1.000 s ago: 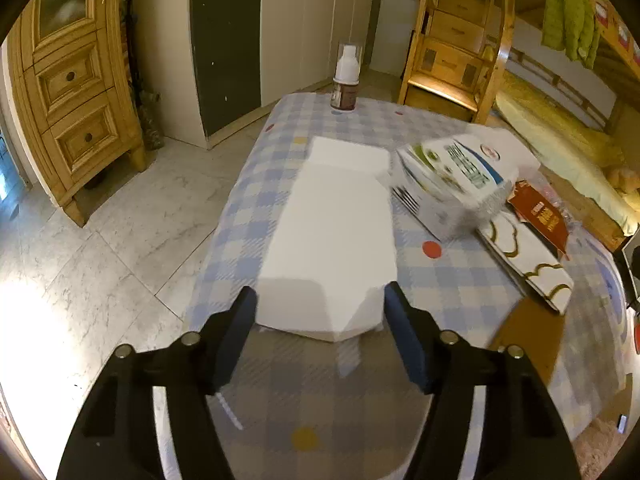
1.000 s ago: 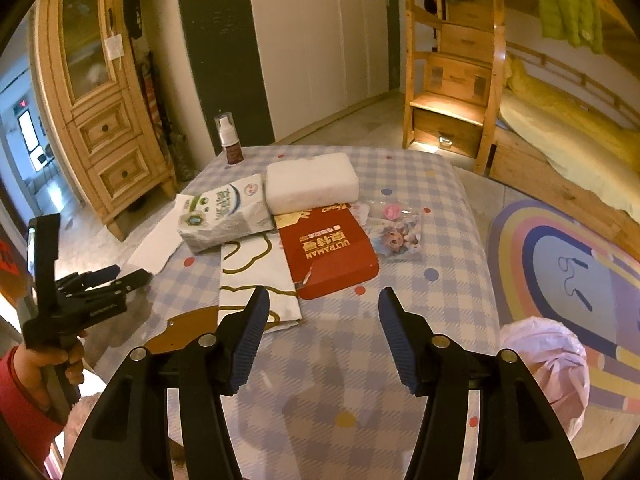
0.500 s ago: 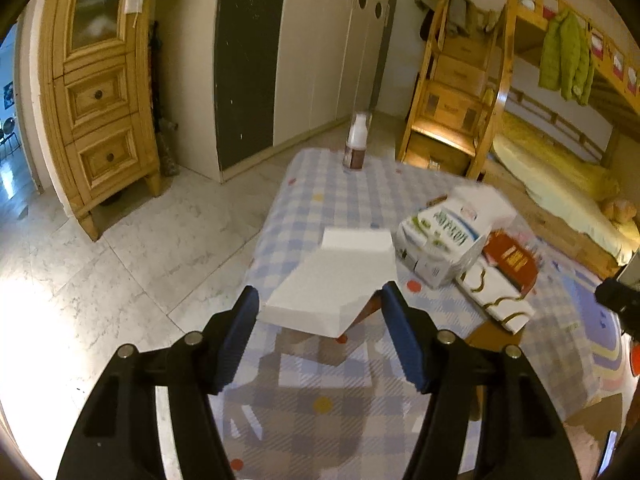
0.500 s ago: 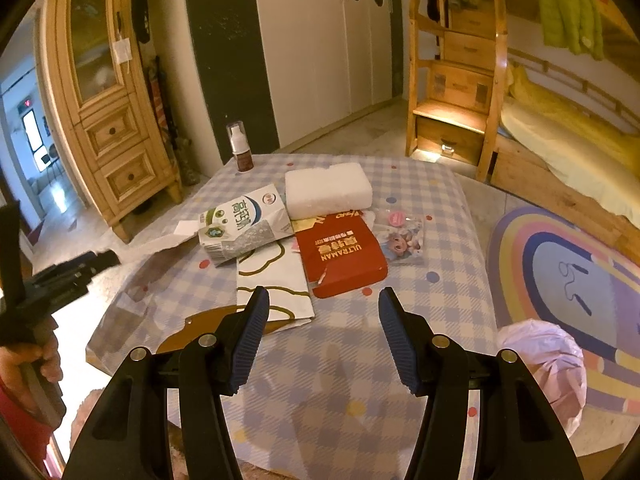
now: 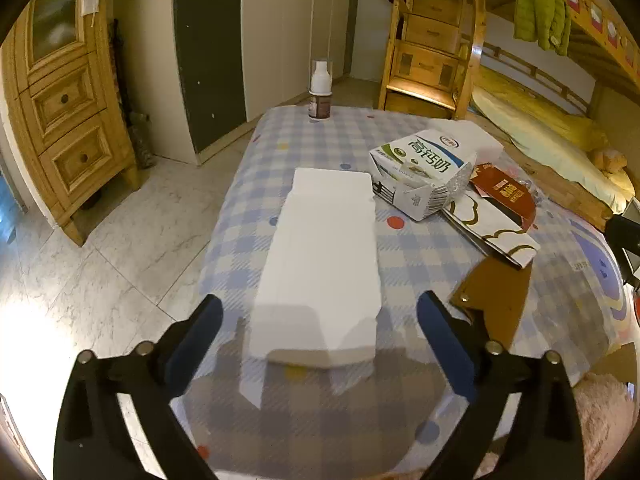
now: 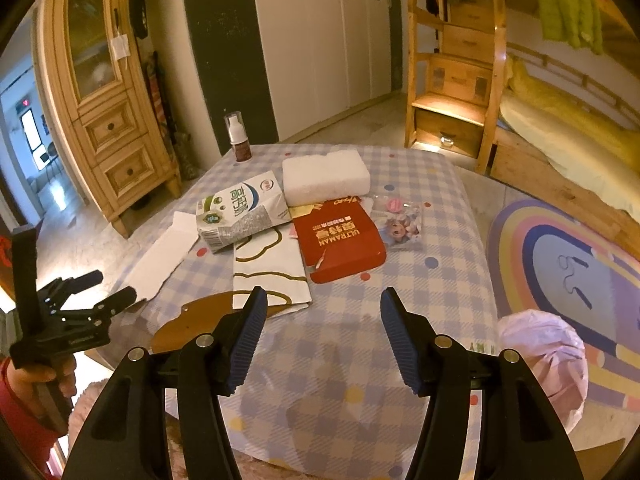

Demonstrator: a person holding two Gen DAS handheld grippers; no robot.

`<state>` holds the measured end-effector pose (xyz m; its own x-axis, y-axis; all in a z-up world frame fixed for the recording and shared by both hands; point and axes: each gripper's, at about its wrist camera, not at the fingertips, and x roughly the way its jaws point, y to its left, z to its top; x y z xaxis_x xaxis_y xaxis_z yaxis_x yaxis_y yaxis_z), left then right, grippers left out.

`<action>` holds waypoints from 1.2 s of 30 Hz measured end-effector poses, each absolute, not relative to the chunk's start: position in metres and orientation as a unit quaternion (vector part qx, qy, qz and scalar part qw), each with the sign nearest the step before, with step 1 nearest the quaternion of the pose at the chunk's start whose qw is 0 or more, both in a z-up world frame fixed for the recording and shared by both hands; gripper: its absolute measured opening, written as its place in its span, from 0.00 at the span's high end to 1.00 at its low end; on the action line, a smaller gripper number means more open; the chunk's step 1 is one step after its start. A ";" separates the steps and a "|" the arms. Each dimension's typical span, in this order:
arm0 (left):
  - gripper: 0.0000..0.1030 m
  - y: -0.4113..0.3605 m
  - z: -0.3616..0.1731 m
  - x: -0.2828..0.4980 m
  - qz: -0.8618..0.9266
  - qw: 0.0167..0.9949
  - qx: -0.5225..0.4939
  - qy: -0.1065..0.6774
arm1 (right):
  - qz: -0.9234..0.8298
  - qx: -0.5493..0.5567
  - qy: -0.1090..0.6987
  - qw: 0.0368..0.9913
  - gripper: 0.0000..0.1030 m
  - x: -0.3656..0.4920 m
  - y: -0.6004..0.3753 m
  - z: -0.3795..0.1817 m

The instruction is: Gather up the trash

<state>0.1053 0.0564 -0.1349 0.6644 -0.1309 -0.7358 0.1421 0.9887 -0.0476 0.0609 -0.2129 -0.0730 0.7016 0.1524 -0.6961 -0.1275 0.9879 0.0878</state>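
A flat white foam sheet point(image 5: 324, 256) lies on the checked tablecloth point(image 5: 304, 412), its near end between the open fingers of my left gripper point(image 5: 318, 316); it also shows in the right wrist view point(image 6: 160, 258). Beside it lie a milk carton point(image 5: 420, 172), a white-and-gold paper box point(image 5: 492, 226) and a red ULTRAMAN pack point(image 6: 340, 242). A white foam block point(image 6: 326, 176) and a clear toy packet point(image 6: 400, 226) sit further back. My right gripper point(image 6: 323, 338) is open and empty above the near tablecloth. The left gripper point(image 6: 108, 286) shows at the left there.
A brown pump bottle point(image 5: 320, 94) stands at the table's far edge. A brown wooden patch point(image 5: 492, 300) shows where the cloth is folded back. A pink plastic bag point(image 6: 544, 360) sits on the floor at the right. A wooden cabinet point(image 5: 68, 112) and bunk bed stairs point(image 6: 456, 80) stand around.
My left gripper lifted and pulled back with the foam sheet, then came down and opened wider; the sheet now lies flat on the table. The right gripper barely moved.
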 end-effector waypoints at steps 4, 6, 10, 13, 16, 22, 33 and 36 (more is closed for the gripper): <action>0.07 0.050 -0.150 0.127 -0.065 0.900 0.019 0.432 | 0.075 0.017 0.382 0.921 0.42 0.063 -0.215 -0.076; 0.06 0.050 -0.156 0.131 -0.058 0.896 0.022 0.440 | 0.072 0.019 0.384 0.920 0.42 0.064 -0.217 -0.077; 0.09 0.054 -0.156 0.127 -0.059 0.901 0.017 0.429 | 0.069 0.021 0.387 0.919 0.42 0.066 -0.221 -0.079; 0.19 0.059 -0.156 0.121 -0.058 0.905 0.015 0.421 | 0.072 0.022 0.387 0.919 0.42 0.067 -0.219 -0.081; 0.31 0.064 -0.154 0.118 -0.052 0.907 0.011 0.417 | 0.077 0.019 0.387 0.919 0.42 0.066 -0.215 -0.081; 0.88 0.083 -0.147 0.120 -0.048 0.906 -0.042 0.419 | 0.086 0.009 0.383 0.920 0.42 0.064 -0.205 -0.076; 0.29 0.071 -0.141 0.099 -0.071 0.913 -0.016 0.402 | 0.090 0.005 0.381 0.920 0.42 0.062 -0.198 -0.073; 0.21 0.062 -0.141 0.092 -0.081 0.912 -0.010 0.401 | 0.090 0.008 0.382 0.920 0.42 0.062 -0.198 -0.074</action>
